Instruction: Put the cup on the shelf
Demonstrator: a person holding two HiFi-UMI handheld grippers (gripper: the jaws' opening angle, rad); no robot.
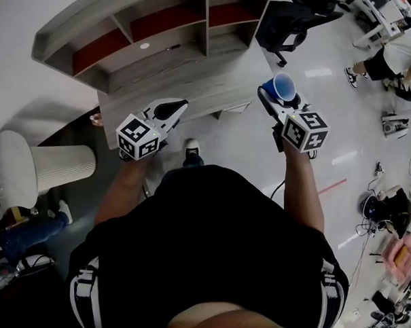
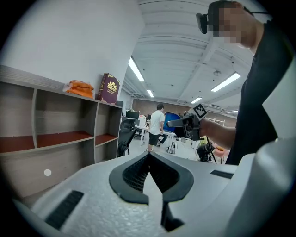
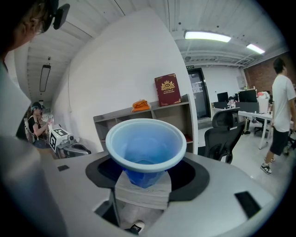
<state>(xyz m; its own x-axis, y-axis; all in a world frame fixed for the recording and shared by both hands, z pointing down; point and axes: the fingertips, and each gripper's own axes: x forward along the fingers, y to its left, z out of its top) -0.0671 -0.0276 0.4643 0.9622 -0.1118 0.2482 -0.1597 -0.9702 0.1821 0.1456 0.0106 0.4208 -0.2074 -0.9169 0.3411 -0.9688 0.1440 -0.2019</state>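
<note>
A blue plastic cup [image 1: 284, 86] is held upright, mouth up, with my right gripper [image 1: 275, 98] shut on its lower part. In the right gripper view the cup [image 3: 145, 147] fills the middle, between the jaws. The wooden shelf [image 1: 157, 35] with red-floored compartments stands ahead, to the left of the cup. My left gripper [image 1: 178, 107] is shut and holds nothing, hovering over the shelf unit's near edge. Its jaws meet in the left gripper view, where the shelf [image 2: 60, 139] lies to the left and the cup [image 2: 173, 121] shows far off.
A dark red book [image 3: 167, 90] and an orange bundle [image 3: 141, 105] rest on the shelf's top. A black office chair [image 1: 290, 24] stands past the shelf's right end. A person [image 1: 394, 56] stands farther right. A white ribbed cylinder [image 1: 59, 166] is at my left.
</note>
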